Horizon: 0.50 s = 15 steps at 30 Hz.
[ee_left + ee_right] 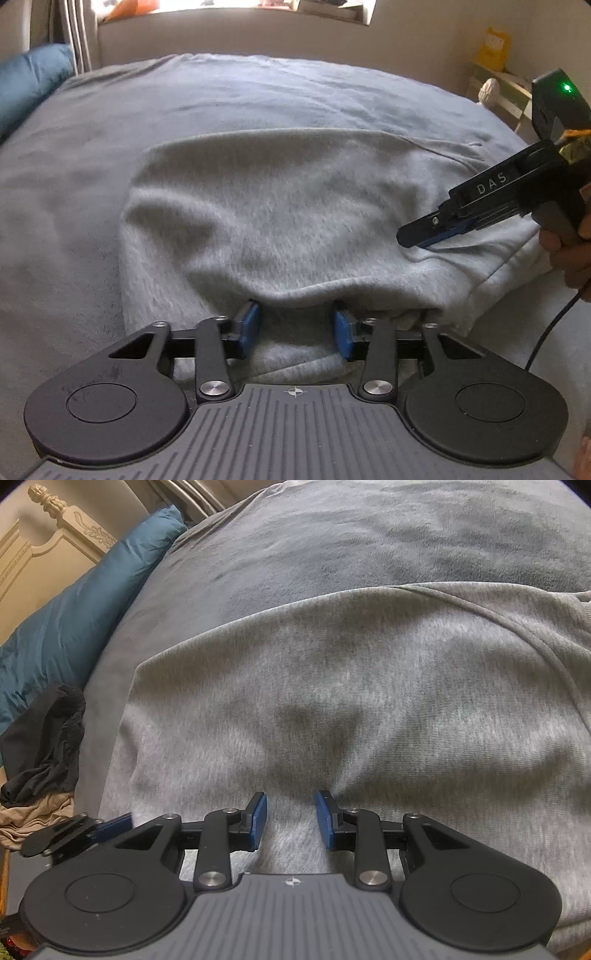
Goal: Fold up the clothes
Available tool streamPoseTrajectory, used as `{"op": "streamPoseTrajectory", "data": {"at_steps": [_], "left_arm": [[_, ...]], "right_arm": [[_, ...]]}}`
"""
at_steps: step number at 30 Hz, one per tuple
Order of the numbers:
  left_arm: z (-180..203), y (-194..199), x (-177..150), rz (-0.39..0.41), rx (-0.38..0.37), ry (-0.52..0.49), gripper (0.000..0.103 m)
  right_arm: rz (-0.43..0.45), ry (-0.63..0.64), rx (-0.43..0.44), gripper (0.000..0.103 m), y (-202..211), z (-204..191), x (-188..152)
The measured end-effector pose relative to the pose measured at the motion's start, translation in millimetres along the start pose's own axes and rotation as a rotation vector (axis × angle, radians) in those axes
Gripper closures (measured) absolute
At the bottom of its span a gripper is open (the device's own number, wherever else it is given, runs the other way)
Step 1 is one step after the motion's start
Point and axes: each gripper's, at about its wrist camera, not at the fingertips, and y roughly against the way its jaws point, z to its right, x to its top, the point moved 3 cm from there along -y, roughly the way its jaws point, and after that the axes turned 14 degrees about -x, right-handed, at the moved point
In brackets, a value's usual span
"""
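Sweatshirt [280,206], grey, lies spread on the bed [74,155] over a blue-grey blanket. From the left wrist, its near edge is doubled: an upper layer drapes over a lower one just ahead of the left tool [295,330]. That tool is wide, its blue pads either side of the lower layer with the tips tucked under the draped edge, gripping nothing. The right tool [417,242] comes in from the right, tip down on a puckered crease of the cloth; from this side I cannot tell whether it pinches it. Judging by the doubled hem and a sleeve seam running off right, folding seems under way but not finished; further folds and tidying look left.

From the right wrist, the sweatshirt [369,701] fills most of the view, fairly smooth. The right tool [291,821] shows parted pads resting on or just above the fabric, nothing between them. At far left sit a teal pillow [81,605] and dark clothes [48,753] in a heap, apparently still unfolded.
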Motion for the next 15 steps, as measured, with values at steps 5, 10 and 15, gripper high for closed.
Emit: {"op": "streamPoseTrajectory", "data": {"at_steps": [5,10,15], "left_arm": [[9.0,11.5,-2.3,-0.004,0.034,-0.067,0.103],[15.1,43.2,-7.4,-0.005,0.035,-0.142,0.103],[8.5,45.3,-23.2,-0.061,0.058,-0.161,0.103]], "right_arm": [[-0.003,-0.011,0.019,0.072,-0.5,3.3,0.4],[0.000,-0.026,0.041,0.072,-0.9,7.0,-0.1],[-0.001,-0.040,0.061,0.072,-2.4,9.8,-0.3]]}}
